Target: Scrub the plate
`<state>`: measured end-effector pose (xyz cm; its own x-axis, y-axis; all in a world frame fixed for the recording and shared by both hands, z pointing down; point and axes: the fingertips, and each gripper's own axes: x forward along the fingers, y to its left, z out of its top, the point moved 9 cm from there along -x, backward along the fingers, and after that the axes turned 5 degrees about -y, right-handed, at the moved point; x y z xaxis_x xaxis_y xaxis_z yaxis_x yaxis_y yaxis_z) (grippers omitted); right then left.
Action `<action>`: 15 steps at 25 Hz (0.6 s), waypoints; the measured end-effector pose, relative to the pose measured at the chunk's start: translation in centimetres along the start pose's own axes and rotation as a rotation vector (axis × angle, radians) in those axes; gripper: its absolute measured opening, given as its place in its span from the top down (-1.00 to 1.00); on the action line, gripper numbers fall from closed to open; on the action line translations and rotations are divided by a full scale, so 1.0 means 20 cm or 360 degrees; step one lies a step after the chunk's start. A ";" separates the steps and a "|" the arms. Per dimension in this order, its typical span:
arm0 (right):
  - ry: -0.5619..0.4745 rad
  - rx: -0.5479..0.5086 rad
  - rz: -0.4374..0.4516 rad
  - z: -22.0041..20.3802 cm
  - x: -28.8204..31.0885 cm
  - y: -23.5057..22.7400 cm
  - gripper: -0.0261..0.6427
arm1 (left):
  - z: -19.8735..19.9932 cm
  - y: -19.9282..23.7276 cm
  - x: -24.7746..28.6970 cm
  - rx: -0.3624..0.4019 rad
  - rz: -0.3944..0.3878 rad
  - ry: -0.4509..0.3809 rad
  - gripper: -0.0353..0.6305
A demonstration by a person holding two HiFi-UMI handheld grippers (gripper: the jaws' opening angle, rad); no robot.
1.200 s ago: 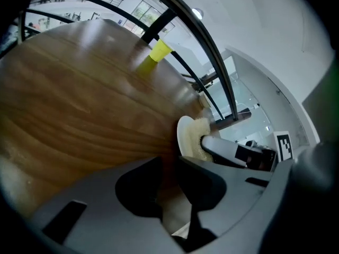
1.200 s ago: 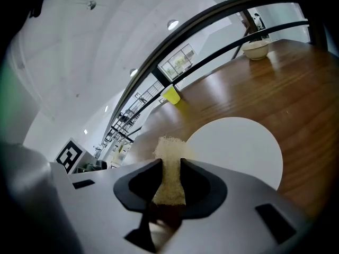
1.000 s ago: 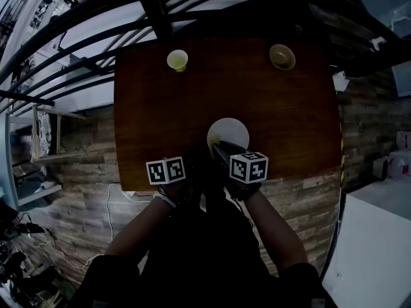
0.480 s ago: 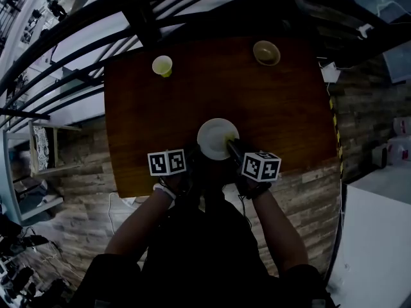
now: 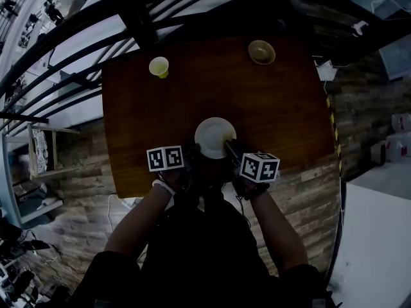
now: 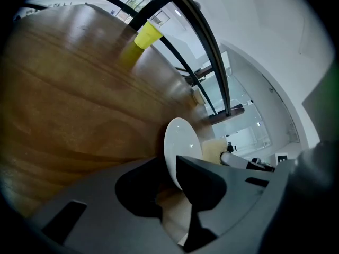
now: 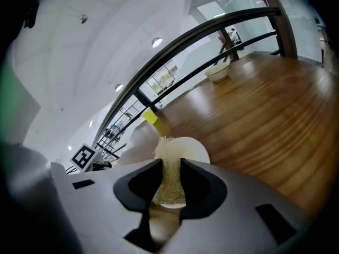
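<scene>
As a person leans over a brown wooden table, forearms reaching forward from the bottom of the head view, each hand works a two-jaw gripper at the table's near edge. At left, the left gripper has its jaws closed on the near rim of a white plate, one jaw on either face of the rim, which the left gripper view shows almost edge-on. At right, the right gripper pinches a pale yellow, coarse scrub sponge tight between its jaws, the sponge's free end lying against the plate's upper face on the side nearer that gripper. The plate sits just in front of the two marker cubes, close to the middle of the table's near edge; whether it rests on the wood or is raised off it cannot be told. Beyond the plate stretches bare tabletop. Well apart from it, near the far edge, a yellow cup stands upright toward the left corner and a tan bowl sits toward the right corner. Behind the table's far edge runs a dark metal railing, with a bright white interior past it, and wood-plank flooring shows on either side of the table.
</scene>
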<state>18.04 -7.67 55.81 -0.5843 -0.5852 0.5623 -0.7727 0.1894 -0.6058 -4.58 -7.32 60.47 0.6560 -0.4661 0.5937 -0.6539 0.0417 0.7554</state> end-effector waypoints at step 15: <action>0.0209 -0.0046 0.0180 -0.21 0.13 0.18 0.57 | 0.02 0.02 0.02 -0.0018 -0.0005 0.0007 0.72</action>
<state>12.65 -5.26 57.39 -0.6937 -0.4514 0.5613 -0.7060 0.2719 -0.6539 -4.74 -7.87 60.86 0.6596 -0.4626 0.5924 -0.6477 0.0501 0.7603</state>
